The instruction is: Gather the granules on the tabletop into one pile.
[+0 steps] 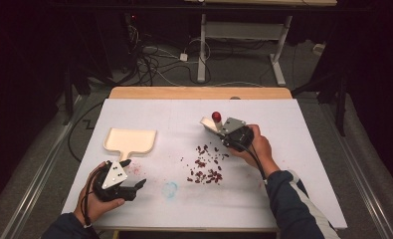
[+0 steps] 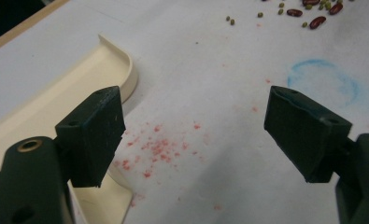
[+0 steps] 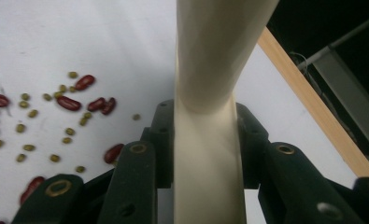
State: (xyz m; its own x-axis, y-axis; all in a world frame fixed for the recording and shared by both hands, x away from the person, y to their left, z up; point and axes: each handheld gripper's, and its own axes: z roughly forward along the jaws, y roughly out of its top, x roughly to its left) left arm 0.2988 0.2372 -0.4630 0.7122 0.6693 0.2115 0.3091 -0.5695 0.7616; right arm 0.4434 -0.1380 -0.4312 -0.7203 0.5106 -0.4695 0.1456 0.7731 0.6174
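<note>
A cream dustpan (image 1: 130, 140) lies flat at the left of the white board, its handle pointing toward the person. My left gripper (image 1: 134, 173) is open just beside that handle, low over the board; in the left gripper view its jaws (image 2: 196, 135) stand wide apart with the dustpan's rim (image 2: 121, 70) by the left jaw. My right gripper (image 1: 219, 129) is shut on a cream tool handle (image 1: 209, 124) with a red knob (image 1: 216, 116) at its far end. The handle (image 3: 210, 93) runs up between the jaws. Red and green beans (image 1: 206, 167) lie scattered near it.
A blue ring mark (image 1: 170, 189) and a pink speckled stain (image 2: 159, 147) mark the white board (image 1: 303, 164). A strip of wooden table edge (image 1: 199, 92) shows behind it. Cables and a desk frame (image 1: 244, 30) stand on the floor beyond.
</note>
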